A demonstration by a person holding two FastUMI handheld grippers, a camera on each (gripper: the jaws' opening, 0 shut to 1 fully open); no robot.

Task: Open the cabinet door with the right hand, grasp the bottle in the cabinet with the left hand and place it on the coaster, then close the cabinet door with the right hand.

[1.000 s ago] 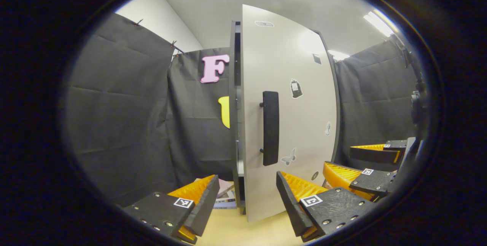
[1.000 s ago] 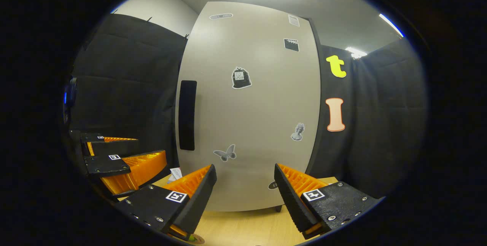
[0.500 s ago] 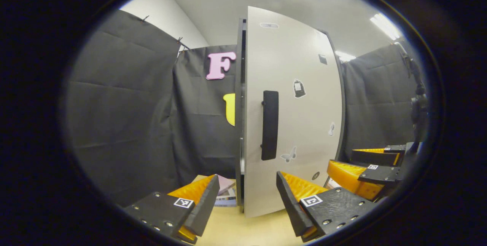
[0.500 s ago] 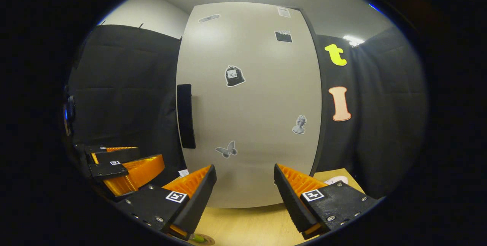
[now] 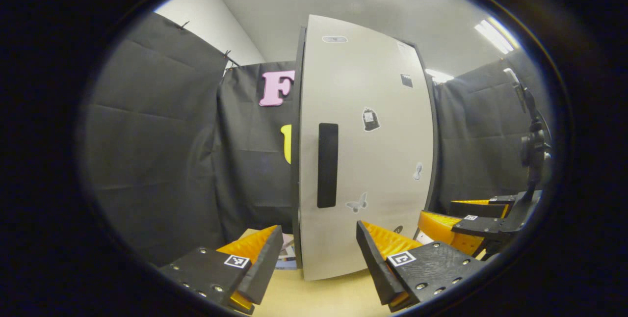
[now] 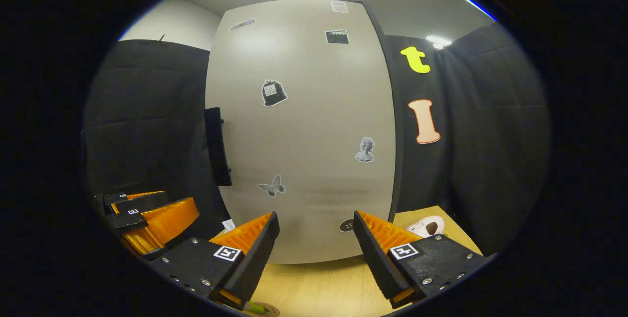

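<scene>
Cabinet door [image 6: 304, 125] stands shut, or within a sliver of it; in the left gripper view its edge sits flush against the cabinet body, no gap that I can make out. Dark bar handle [image 5: 327, 165] on the door's left side, nothing gripping it. Stickers scattered over the door face.

Bottle: cannot locate it for certain. A small round thing with a green bit [image 6: 255, 308] lies on the table at the bottom edge of the right gripper view, under that gripper's finger; could be the coaster with the bottle on it, too cropped to tell.

Right gripper [image 6: 316, 253]: jaws spread wide, empty, facing the door's lower half, apart from it. Left gripper [image 5: 319, 258]: also wide and empty, pointed at the door's handle side.

Judgement: door closed and both claws empty suggests either the very end or the very start of the task; the pictures alone do not settle which.

Beyond: pale wooden table [image 6: 319, 287], a small white object [image 6: 427, 226] at right, papers [image 5: 287, 258] by the cabinet foot.
</scene>
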